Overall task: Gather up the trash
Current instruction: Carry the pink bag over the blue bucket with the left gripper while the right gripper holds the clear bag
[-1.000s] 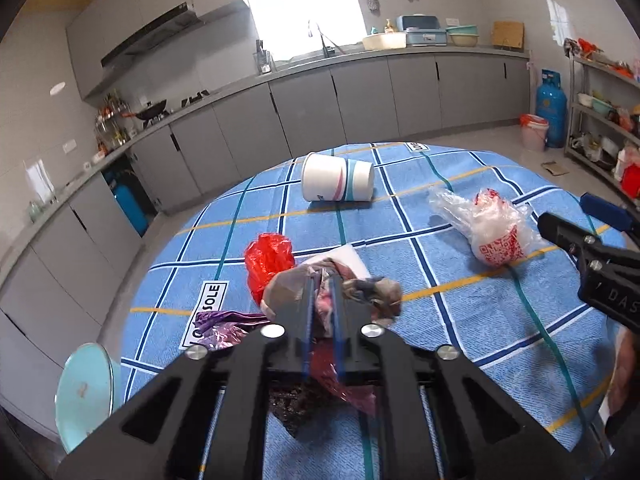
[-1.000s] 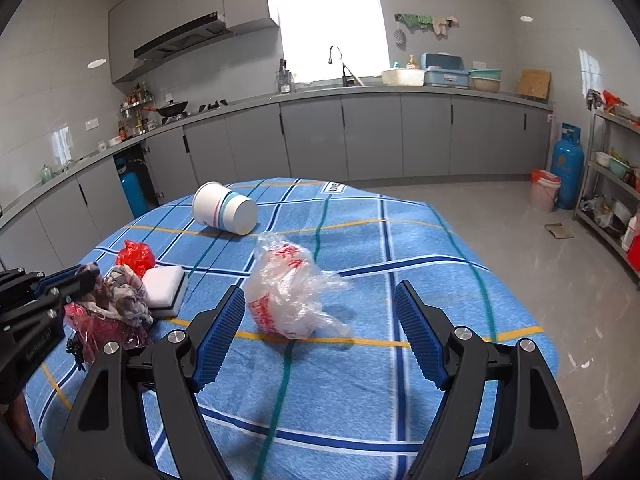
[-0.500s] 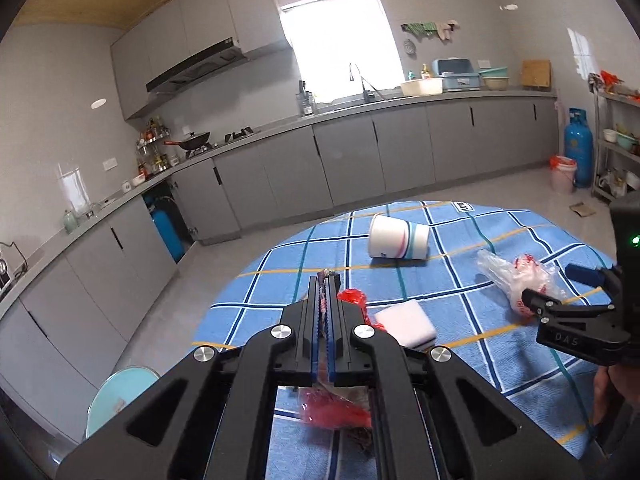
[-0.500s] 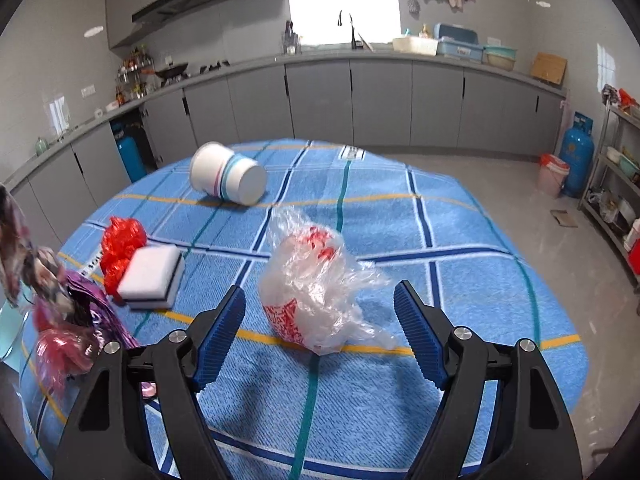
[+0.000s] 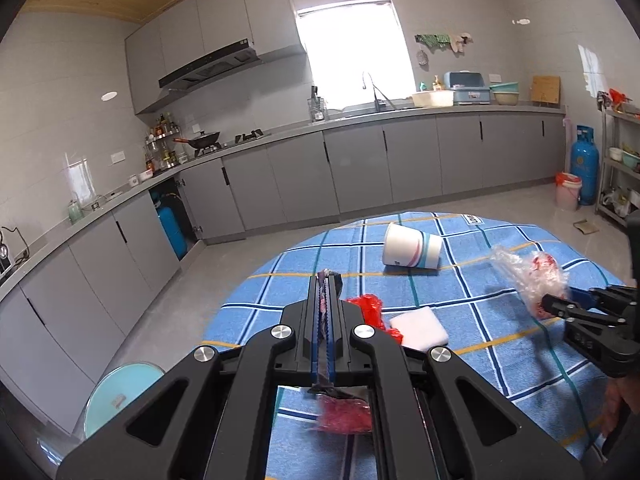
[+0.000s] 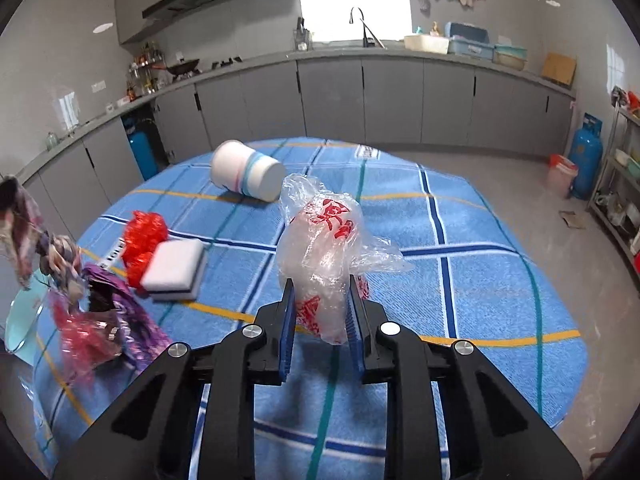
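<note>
Right claw (image 6: 322, 312) has just been closing, and the clear plastic bag (image 6: 324, 248) with red print is now pinched between its blue pads, so it's holding the bag near the bag's lower end. Bag's long axis runs straight away from the claw, up and slightly toward the far edge of the surface (image 6: 500, 288), w/ the loose crumpled top free above the pads. Bottom of the bag looks close to the blue checked cloth; can't tell if it's touching.

Left claw (image 5: 325, 320) is shut tight on a bunch of wrappers (image 6: 72, 300) (purple, pink, patterned bits) hanging off the near left edge.

What's left lies to the left of the right claw: white sponge (image 6: 174, 270) touching a red crumpled bag (image 6: 142, 236), plus a tipped paper cup (image 6: 246, 176) toward the far edge. Sponge and red bag are nearer the left hand, I'd say.
</note>
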{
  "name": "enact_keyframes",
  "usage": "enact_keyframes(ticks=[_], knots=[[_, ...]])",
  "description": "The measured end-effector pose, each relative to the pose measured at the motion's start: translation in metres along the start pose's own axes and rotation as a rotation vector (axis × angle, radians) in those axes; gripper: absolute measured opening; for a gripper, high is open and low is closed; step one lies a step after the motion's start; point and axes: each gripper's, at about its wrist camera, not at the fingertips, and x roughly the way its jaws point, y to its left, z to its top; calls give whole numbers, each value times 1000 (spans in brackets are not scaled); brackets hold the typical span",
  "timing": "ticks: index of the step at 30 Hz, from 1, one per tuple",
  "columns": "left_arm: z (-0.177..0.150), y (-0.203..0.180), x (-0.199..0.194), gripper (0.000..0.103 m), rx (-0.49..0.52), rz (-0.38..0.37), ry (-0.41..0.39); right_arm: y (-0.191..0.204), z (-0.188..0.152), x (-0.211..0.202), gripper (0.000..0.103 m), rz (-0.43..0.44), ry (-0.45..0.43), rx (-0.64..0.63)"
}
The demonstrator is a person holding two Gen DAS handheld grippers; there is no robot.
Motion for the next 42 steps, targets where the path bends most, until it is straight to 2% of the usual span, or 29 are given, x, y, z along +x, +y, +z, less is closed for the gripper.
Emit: enact_keyframes(ticks=[15,42], knots=[[5,42,-22,3,-66,63,-42,52,20,-45,23,80,-91,-84],[-22,145,-45,2,-191,227,-25,163,31,-51,23,216,-138,-244]])
